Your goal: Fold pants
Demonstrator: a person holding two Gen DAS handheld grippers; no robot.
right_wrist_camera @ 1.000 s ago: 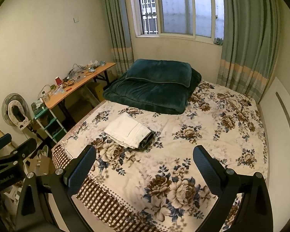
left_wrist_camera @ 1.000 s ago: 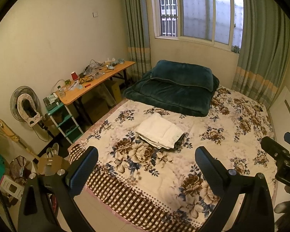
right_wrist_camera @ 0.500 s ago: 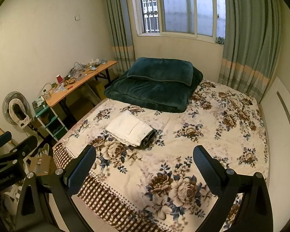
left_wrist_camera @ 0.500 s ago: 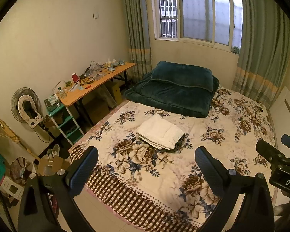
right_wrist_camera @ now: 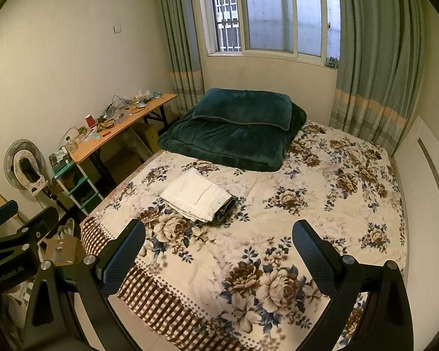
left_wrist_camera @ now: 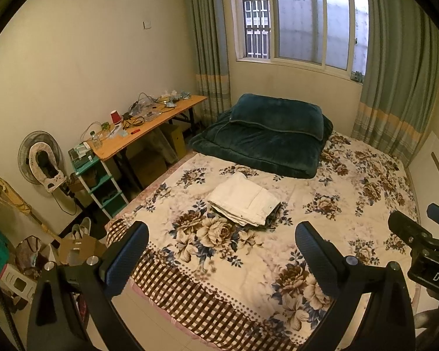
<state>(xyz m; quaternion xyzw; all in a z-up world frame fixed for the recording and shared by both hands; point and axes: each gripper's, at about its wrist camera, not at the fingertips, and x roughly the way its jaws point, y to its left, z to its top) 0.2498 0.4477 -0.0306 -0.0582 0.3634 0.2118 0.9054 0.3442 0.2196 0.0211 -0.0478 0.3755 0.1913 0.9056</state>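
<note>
Both grippers, left [left_wrist_camera: 221, 253] and right [right_wrist_camera: 219, 251], gape empty. Folded pants [left_wrist_camera: 244, 199] mid-frame: careless grab risks unravelling layers.

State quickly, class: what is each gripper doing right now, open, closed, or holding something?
Left gripper: open, holding nothing, above the near edge of the bed.
Right gripper: open, holding nothing; the folded white pants lie untouched ahead.

Folded white pants [right_wrist_camera: 196, 195] on floral bed [right_wrist_camera: 322, 210], right tool [right_wrist_camera: 219, 251] spread wide.
</note>
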